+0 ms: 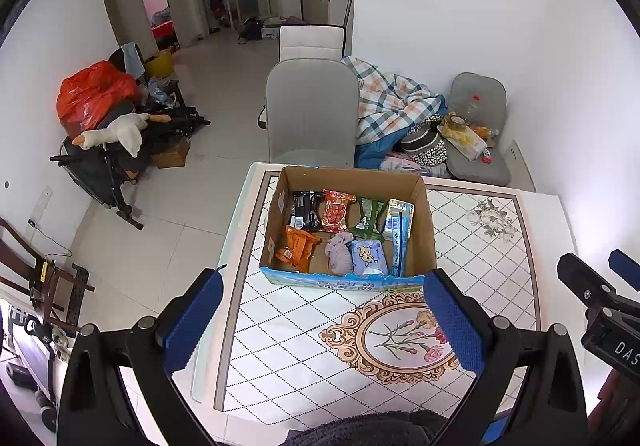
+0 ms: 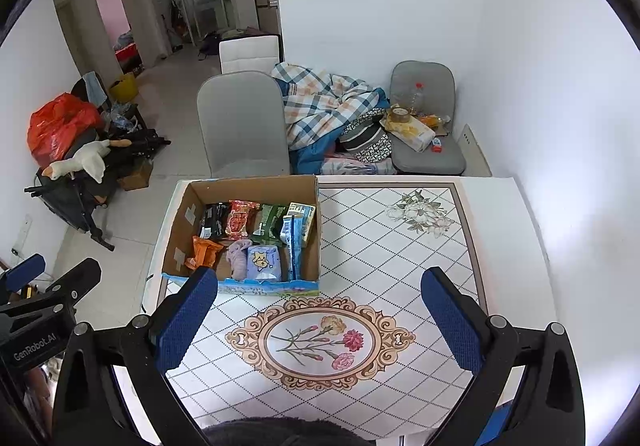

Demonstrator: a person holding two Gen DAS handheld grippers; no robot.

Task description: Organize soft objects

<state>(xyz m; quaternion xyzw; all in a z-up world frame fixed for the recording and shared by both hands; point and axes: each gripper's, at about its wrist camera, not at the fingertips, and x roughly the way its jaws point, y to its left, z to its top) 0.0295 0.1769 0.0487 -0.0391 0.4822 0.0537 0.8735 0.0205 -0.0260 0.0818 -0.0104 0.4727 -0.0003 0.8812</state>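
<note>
Box (image 1: 348, 182) noted on table (image 1: 304, 346), at far left corner, holding all soft items. Inside, far row from left: black packet (image 1: 305, 209), red packet (image 1: 336, 211), green packet (image 1: 370, 218), blue carton (image 1: 398, 224) upright against right wall. Near row: orange packet (image 1: 298, 248), mauve cloth (image 1: 339, 252), blue tissue pack (image 1: 370, 258), touching one another. Printing on packets too small to read.

Left gripper (image 1: 324, 322) held above table, short of box's near wall, fingers spread wide, grasping nothing. Right gripper (image 2: 324, 320) held likewise, right of box, fingers parted and bare.

Left view only: right gripper at right edge, lettering "DAS" partly legible on its body. Right view only: left gripper (image 2: 52, 270) at left edge, marked "GenRobot.AI"; more bare table seen right of box, plus flower print (image 2: 420, 212) at far side. Oval medallion (image 2: 320, 342) with carnations seen in both, nearer than box.

Beyond box: grey chair (image 1: 312, 114) tucked at table's far edge; plaid blanket (image 1: 388, 98) heaped right of chair; second chair (image 1: 476, 126) against wall, loaded with clutter. Left of box, across floor: goose plush (image 1: 116, 134) on black frame, red bag (image 1: 94, 92) behind.
</note>
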